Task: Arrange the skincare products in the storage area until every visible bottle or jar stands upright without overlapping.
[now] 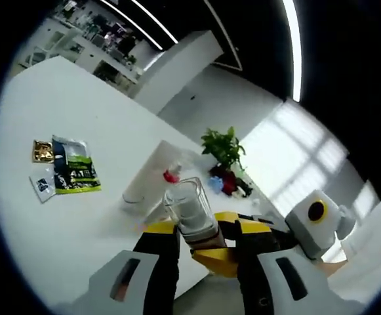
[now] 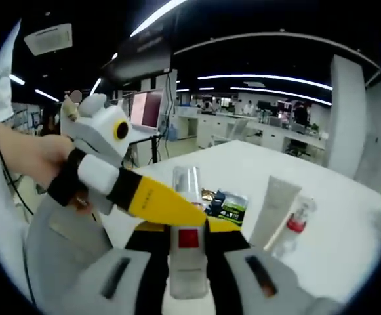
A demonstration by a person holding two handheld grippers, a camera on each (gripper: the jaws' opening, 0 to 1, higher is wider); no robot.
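Bottle [image 1: 191, 211] with clear cap sits pinched between both our left gripper [image 1: 200, 231] and right gripper [image 2: 188, 244], above the white table [image 1: 65, 216].

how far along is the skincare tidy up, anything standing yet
Nothing looks arranged yet. In hand: a clear-capped bottle is held off the table between the jaws of both grippers. Left: the white tube and a small red-collared bottle lie flat on the white table, and sachets lie loose.
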